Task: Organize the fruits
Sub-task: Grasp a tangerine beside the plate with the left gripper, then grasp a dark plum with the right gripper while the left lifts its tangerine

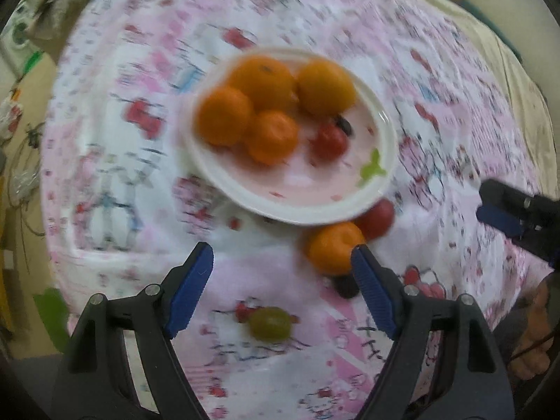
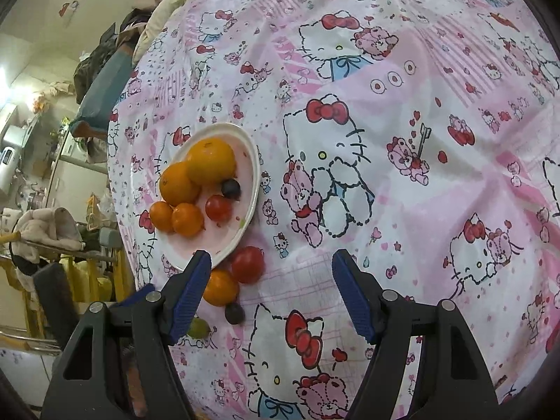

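A white plate [image 1: 383, 140] on the pink cartoon tablecloth holds several oranges [image 1: 260, 80], a red tomato [image 1: 329, 140] and a dark grape [image 1: 344, 126]. Off the plate lie an orange [image 1: 330, 246], a red tomato [image 1: 378, 217], a dark grape [image 1: 344, 285] and a green grape [image 1: 270, 322]. My left gripper [image 1: 281, 262] hangs open above the cloth, the green grape just below its gap. In the right wrist view the plate [image 2: 253, 175] is at left, and my right gripper [image 2: 271, 269] is open with the loose tomato [image 2: 247, 264], orange [image 2: 219, 287], dark grape [image 2: 234, 312] and green grape [image 2: 198, 327] by its left finger.
The right gripper's tip [image 1: 504, 210] and a hand [image 1: 535, 332] show at the right edge of the left wrist view. The table's left edge [image 2: 115, 182] drops off to cluttered shelves, clothes and a chair [image 2: 52, 245]. Wide bare cloth [image 2: 420, 175] spreads to the right.
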Action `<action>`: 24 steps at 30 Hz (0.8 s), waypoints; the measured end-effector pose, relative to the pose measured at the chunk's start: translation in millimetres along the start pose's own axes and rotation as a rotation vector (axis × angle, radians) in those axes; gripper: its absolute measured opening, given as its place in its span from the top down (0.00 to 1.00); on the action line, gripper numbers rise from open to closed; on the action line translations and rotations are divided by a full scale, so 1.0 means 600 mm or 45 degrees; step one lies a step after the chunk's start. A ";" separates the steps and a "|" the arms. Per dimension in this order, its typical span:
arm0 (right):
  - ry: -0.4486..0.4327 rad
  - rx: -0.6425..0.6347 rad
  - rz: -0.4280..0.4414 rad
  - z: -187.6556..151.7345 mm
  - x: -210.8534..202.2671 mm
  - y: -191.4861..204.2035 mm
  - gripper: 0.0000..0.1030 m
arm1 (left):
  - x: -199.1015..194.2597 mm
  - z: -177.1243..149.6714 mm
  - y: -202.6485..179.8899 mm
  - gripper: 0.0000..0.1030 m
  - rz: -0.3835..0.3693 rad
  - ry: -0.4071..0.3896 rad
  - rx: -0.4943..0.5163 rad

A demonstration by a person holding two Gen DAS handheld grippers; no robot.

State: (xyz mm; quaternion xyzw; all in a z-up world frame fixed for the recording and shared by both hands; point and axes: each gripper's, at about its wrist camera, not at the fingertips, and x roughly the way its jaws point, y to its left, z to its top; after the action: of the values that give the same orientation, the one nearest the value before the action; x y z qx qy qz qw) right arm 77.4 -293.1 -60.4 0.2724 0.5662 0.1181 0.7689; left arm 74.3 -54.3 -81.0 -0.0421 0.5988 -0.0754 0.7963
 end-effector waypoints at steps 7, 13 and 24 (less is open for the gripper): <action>0.003 0.003 -0.006 -0.004 -0.006 -0.010 0.28 | 0.055 0.010 -0.048 0.25 0.025 0.110 0.057; 0.011 0.035 -0.006 -0.001 -0.006 -0.027 0.28 | 0.075 0.018 -0.050 0.44 0.013 0.144 0.036; 0.021 0.020 0.006 -0.004 -0.004 -0.019 0.28 | 0.059 0.017 -0.064 0.64 -0.049 0.124 0.071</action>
State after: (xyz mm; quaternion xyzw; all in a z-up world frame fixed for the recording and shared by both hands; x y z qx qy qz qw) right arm 73.1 -303.1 -65.0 0.2788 0.5727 0.1179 0.7618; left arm 90.9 -98.2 -106.0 -0.0276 0.6337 -0.1095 0.7653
